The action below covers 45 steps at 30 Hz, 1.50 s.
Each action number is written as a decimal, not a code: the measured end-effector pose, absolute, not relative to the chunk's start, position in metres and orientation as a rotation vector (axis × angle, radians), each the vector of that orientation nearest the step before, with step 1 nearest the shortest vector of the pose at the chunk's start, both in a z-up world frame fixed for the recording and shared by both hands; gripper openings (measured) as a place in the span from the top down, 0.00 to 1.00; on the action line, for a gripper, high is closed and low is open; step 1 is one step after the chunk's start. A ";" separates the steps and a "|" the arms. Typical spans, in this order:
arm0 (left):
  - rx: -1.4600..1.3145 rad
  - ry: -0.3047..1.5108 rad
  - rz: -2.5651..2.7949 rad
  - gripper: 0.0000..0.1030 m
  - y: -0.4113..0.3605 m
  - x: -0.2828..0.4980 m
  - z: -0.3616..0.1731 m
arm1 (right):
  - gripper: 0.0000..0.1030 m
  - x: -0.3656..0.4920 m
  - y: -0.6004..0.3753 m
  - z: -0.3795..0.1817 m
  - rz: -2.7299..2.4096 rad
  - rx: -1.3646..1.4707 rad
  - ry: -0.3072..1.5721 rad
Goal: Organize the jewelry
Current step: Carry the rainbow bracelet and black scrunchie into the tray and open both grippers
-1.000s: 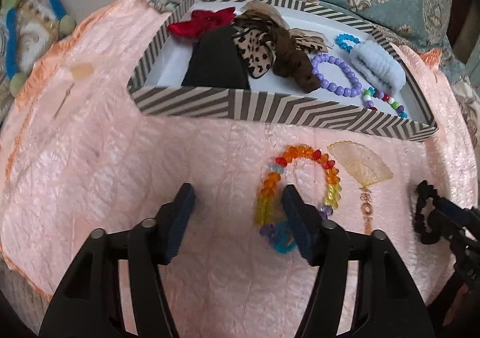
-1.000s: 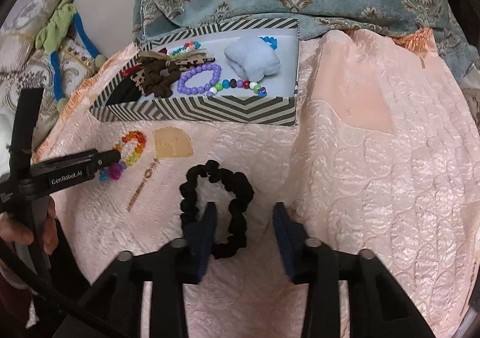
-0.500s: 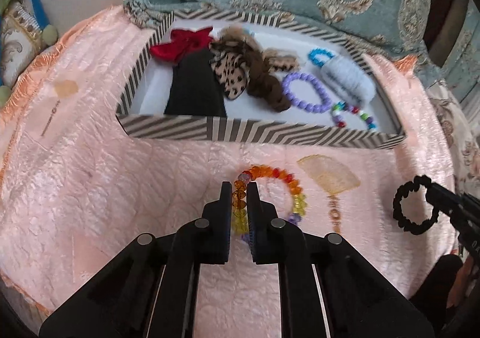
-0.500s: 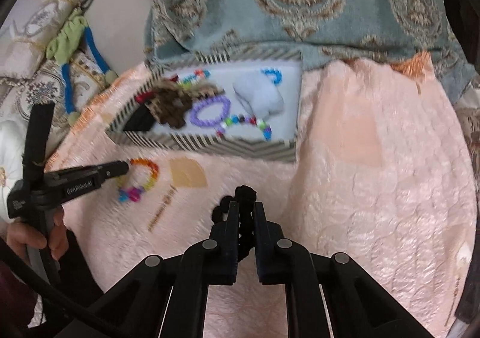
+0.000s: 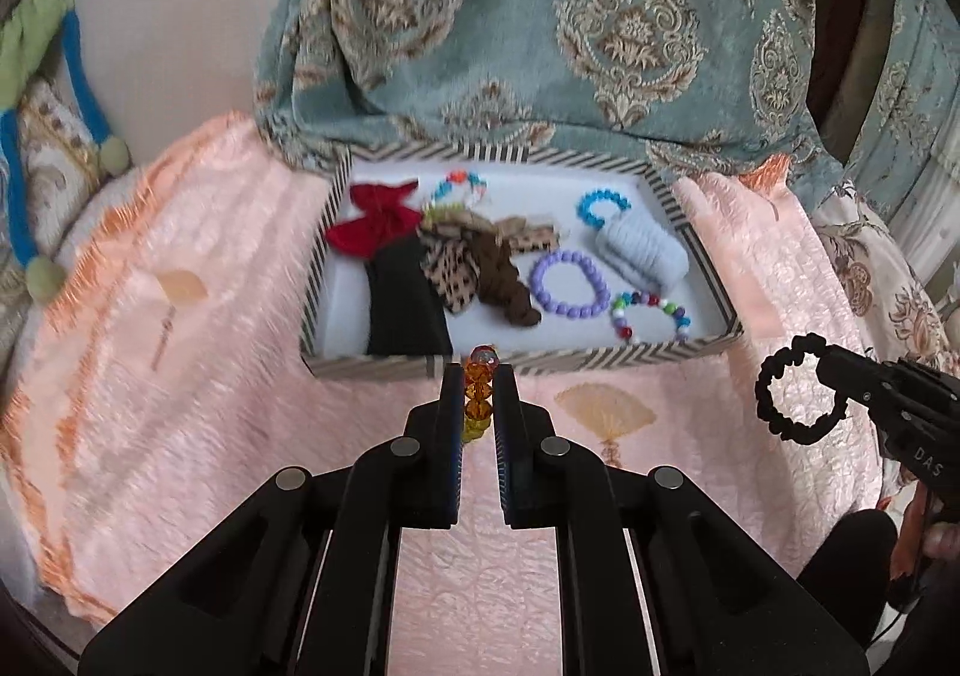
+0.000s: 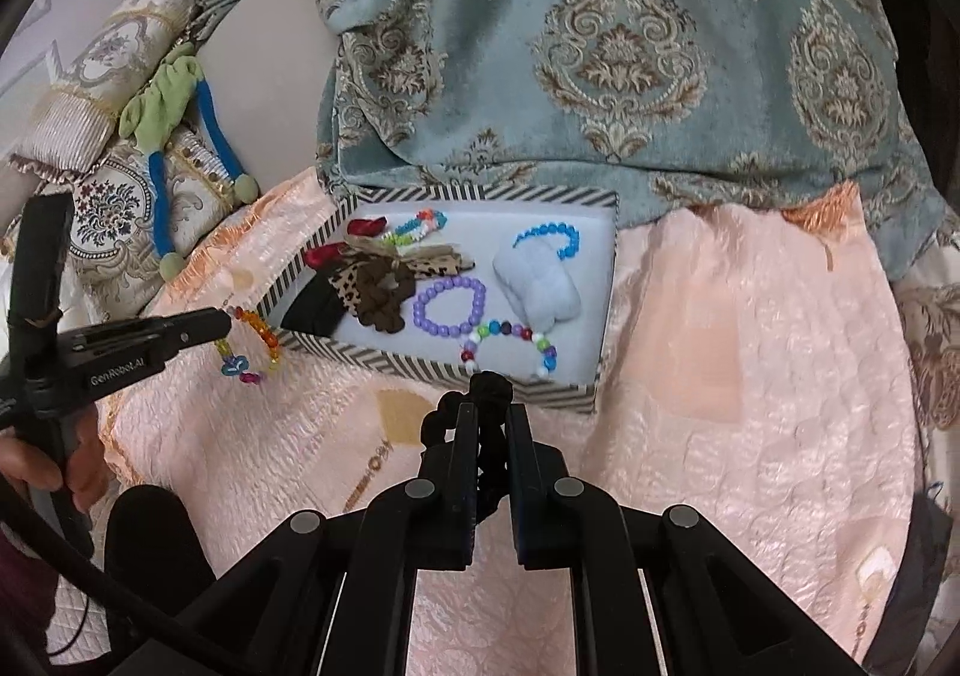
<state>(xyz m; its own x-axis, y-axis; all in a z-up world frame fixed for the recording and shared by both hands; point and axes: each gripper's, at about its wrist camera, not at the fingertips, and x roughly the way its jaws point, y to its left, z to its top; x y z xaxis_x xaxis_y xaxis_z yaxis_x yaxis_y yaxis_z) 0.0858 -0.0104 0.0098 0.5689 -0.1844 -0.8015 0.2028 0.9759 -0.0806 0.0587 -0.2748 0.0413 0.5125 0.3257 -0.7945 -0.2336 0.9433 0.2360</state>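
Note:
My left gripper is shut on a rainbow bead bracelet and holds it above the pink quilt, just before the striped tray's front wall. In the right wrist view the bracelet hangs from that gripper by the tray's left corner. My right gripper is shut on a black scrunchie, lifted before the tray's front wall. In the left wrist view the scrunchie hangs as a ring from the right gripper.
The tray holds a purple bead bracelet, a multicolour bead bracelet, a pale blue scrunchie, brown and leopard scrunchies, a black item and a red bow. A teal patterned cushion rises behind the tray.
Both grippers closed, the left on the rainbow bracelet and the right on the black scrunchie, then lifted them off the quilt and up toward the tray.

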 end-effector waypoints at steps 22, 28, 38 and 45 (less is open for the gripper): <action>0.147 0.880 -0.194 0.92 -0.041 0.125 0.034 | 0.92 0.104 -0.261 0.056 0.361 0.074 0.952; 0.162 0.892 -0.182 0.92 -0.046 0.145 0.028 | 0.92 0.121 -0.257 0.051 0.367 0.075 0.959; 0.178 0.897 -0.167 0.92 -0.052 0.174 0.023 | 0.92 0.157 -0.247 0.036 0.379 0.061 0.986; 0.214 0.892 -0.163 0.92 -0.064 0.196 0.024 | 0.92 0.180 -0.245 0.031 0.379 0.065 0.986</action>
<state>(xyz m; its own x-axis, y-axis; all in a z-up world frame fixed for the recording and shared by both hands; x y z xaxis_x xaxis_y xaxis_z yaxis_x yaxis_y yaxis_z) 0.1963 -0.0635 0.0239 0.6178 -0.0518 -0.7847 0.2296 0.9662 0.1170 0.1796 -0.2448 0.0311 0.4923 0.3414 -0.8007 -0.2828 0.9327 0.2238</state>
